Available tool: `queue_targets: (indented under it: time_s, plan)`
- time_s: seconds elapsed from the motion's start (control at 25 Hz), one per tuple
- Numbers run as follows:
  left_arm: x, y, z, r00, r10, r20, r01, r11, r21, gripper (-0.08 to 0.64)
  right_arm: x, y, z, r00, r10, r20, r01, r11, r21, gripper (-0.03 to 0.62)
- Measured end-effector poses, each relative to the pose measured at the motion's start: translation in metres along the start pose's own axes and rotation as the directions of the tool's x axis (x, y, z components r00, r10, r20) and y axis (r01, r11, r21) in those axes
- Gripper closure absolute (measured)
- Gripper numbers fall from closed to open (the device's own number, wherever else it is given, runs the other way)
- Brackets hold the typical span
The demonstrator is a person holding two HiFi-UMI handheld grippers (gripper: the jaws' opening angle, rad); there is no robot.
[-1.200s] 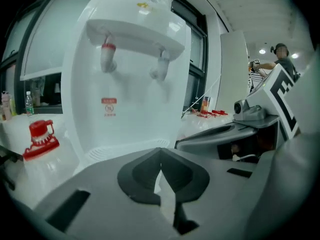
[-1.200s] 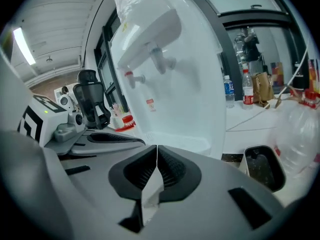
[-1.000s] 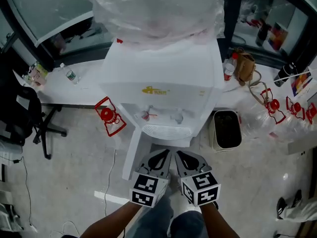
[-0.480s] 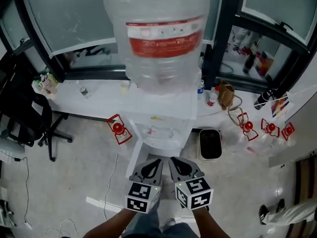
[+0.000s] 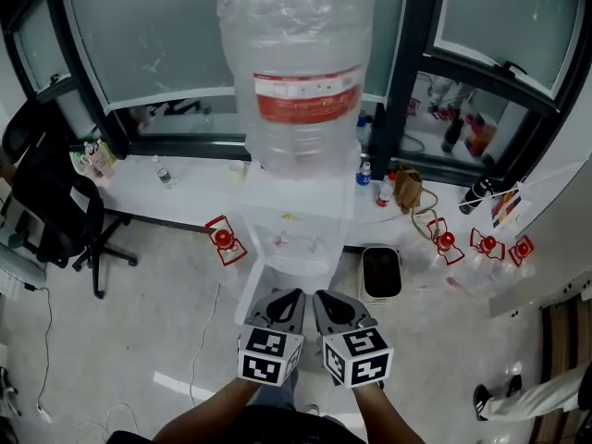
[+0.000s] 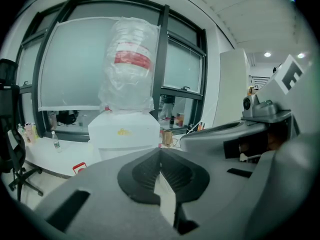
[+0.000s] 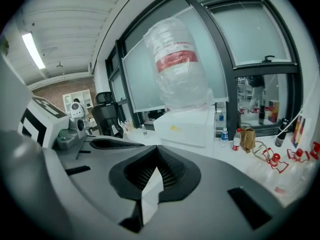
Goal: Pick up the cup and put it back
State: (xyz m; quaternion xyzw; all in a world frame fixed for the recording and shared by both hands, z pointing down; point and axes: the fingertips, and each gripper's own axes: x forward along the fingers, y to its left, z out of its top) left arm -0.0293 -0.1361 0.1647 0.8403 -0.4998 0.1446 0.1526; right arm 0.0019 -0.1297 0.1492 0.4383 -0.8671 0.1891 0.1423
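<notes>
A white water dispenser [image 5: 298, 213] stands ahead of me, topped by a big bottle [image 5: 301, 91] wrapped in clear plastic with a red label. A small pale cup-like thing [image 5: 238, 167] sits on the white ledge just left of the dispenser; it is too small to tell for certain. My left gripper [image 5: 289, 296] and right gripper [image 5: 323, 296] hang side by side in front of the dispenser's base, both shut with nothing between the jaws. The left gripper view shows the dispenser [image 6: 125, 131] beyond the closed left gripper [image 6: 160, 151]. In the right gripper view the right gripper [image 7: 157, 149] is closed too.
A black office chair [image 5: 51, 215] stands at the left. A dark bin [image 5: 380, 273] sits right of the dispenser. Red-and-white frames [image 5: 224, 240] lie on the floor, several more at the right [image 5: 481, 243]. Small bottles [image 5: 365, 174] and a brown bag [image 5: 405, 191] stand on the white ledge [image 5: 185, 202].
The head view has lifted and pulled back, so the dispenser looks smaller and the whole bottle shows. Both grippers stay shut, side by side, low in the frame.
</notes>
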Motion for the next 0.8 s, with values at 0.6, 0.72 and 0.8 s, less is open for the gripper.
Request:
queue_targets:
  time_s: [0.6,0.72,0.8]
  plan:
    - [-0.019,-0.006,0.000,1.000,-0.004,0.019,0.004,1.000,0.022,0.548,-0.012,0.018,0.001,1.000,-0.005,0.013,0.005,1.000,-0.015,0.572]
    - [-0.021,-0.005,-0.001,1.000,-0.004,0.018,0.004,1.000,0.021,0.548,-0.012,0.020,0.002,1.000,-0.004,0.015,0.005,1.000,-0.017,0.571]
    - [-0.022,-0.005,-0.002,1.000,-0.005,0.017,0.004,1.000,0.020,0.548,-0.012,0.021,0.002,1.000,-0.004,0.015,0.004,1.000,-0.020,0.571]
